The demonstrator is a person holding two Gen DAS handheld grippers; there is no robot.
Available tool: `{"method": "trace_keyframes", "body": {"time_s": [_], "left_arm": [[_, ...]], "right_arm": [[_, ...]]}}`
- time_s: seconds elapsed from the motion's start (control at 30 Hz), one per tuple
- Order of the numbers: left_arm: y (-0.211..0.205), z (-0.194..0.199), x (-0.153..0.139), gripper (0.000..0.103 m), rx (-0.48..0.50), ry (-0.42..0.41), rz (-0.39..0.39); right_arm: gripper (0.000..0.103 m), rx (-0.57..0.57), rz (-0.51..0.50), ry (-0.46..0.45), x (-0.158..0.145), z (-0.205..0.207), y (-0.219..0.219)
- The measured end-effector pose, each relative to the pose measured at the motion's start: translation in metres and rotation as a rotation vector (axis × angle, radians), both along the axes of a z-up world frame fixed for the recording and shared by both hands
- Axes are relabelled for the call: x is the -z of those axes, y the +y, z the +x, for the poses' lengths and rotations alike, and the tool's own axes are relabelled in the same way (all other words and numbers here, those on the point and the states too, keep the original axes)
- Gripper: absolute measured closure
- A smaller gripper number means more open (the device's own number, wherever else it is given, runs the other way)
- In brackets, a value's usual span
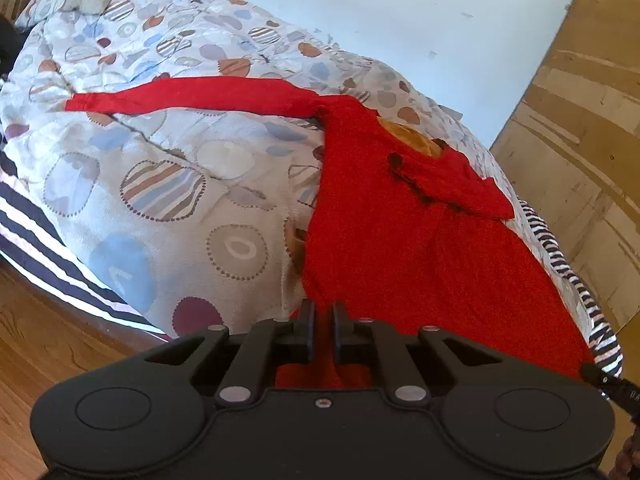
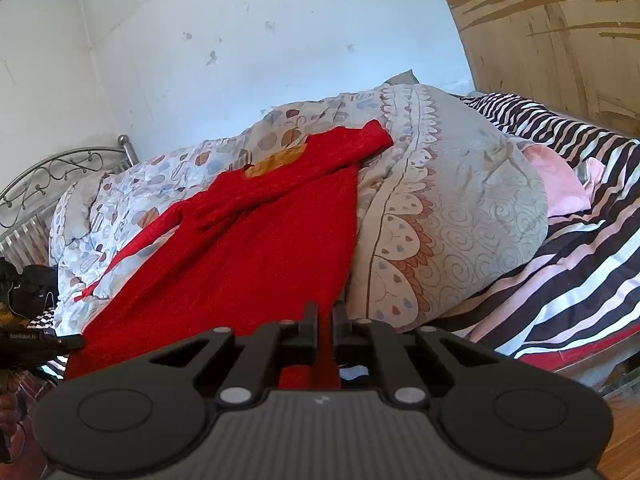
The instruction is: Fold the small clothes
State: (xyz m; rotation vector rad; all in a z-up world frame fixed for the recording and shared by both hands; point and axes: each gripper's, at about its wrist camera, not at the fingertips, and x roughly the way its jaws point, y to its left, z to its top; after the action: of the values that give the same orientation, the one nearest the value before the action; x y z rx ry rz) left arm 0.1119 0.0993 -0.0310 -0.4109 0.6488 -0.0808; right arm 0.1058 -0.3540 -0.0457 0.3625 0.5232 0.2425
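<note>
On the bed (image 1: 168, 208), over a spotted quilt (image 1: 120, 160), lies one red garment (image 1: 400, 240) with its hem nearest the cameras, one long sleeve (image 1: 192, 94) stretched out sideways and the other sleeve (image 1: 460, 184) already lying across the chest. Both tools sit at the hem: the left gripper (image 1: 323, 312) has its fingers drawn nearly together on red cloth at the hem's left corner, and the right gripper (image 2: 325, 316) has its fingers pinched likewise on the hem's right corner. Judging from this, the step in hand is carrying the hem up toward the neckline (image 2: 276, 162). To do it well, both corners should rise together and travel level, keeping the cloth taut between them so no slack bunches in the middle, and the outstretched sleeve probably wants tucking in first. Counted: one garment, two sleeves, two grippers, one pillow (image 2: 452, 200) in the right wrist view, one striped sheet (image 2: 580, 272) beneath.
</note>
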Motion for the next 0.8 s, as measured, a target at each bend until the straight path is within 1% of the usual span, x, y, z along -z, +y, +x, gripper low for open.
{"method": "trace_keyframes", "body": {"time_s": [0.03,0.13,0.17,0.2,0.23,0.27,0.3,0.33,0.37,0.47,0.57,0.63,0.73,0.8], "left_arm": [[0.002,0.001,-0.001,0.092,-0.004,0.0,-0.008],[0.009,0.005,-0.004,0.076,-0.02,-0.011,-0.026],[0.013,0.006,-0.006,0.065,-0.03,-0.018,-0.033],[0.016,0.007,-0.008,0.053,-0.044,-0.024,-0.034],[0.019,0.008,-0.01,0.047,-0.058,-0.032,-0.031],[0.023,0.009,-0.012,0.035,-0.081,-0.042,-0.023],[0.028,0.011,-0.013,0.021,-0.108,-0.049,-0.014],[0.032,0.012,-0.015,0.015,-0.135,-0.055,-0.006],[0.039,0.015,-0.016,0.001,-0.166,-0.063,0.003],[0.062,0.028,-0.018,0.001,-0.226,-0.082,0.032],[0.089,0.05,-0.019,0.001,-0.292,-0.058,0.065],[0.107,0.065,-0.02,0.001,-0.316,-0.05,0.082],[0.133,0.089,-0.018,0.001,-0.36,-0.05,0.091],[0.147,0.105,-0.015,0.001,-0.379,-0.051,0.082]], "right_arm": [[0.089,0.002,-0.004,0.001,0.0,0.001,0.001],[0.086,0.008,-0.005,0.007,0.001,0.003,0.002],[0.081,0.012,-0.004,0.008,0.001,0.004,0.002],[0.067,0.018,-0.006,0.005,0.001,0.004,0.003],[0.047,0.023,-0.007,0.001,0.0,0.005,0.003],[0.036,0.03,-0.006,-0.003,0.0,0.006,0.003],[0.017,0.039,0.001,-0.01,-0.001,0.007,0.003],[0.005,0.048,0.008,-0.02,-0.003,0.009,0.003],[0.002,0.056,0.009,-0.026,-0.004,0.011,0.004],[0.0,0.07,-0.006,-0.022,-0.007,0.025,0.008],[0.0,0.073,-0.017,-0.026,-0.01,0.038,0.017],[0.0,0.074,-0.038,-0.04,-0.011,0.047,0.026],[0.0,0.07,-0.067,-0.056,-0.012,0.06,0.04],[0.0,0.052,-0.082,-0.061,-0.01,0.07,0.051]]}}
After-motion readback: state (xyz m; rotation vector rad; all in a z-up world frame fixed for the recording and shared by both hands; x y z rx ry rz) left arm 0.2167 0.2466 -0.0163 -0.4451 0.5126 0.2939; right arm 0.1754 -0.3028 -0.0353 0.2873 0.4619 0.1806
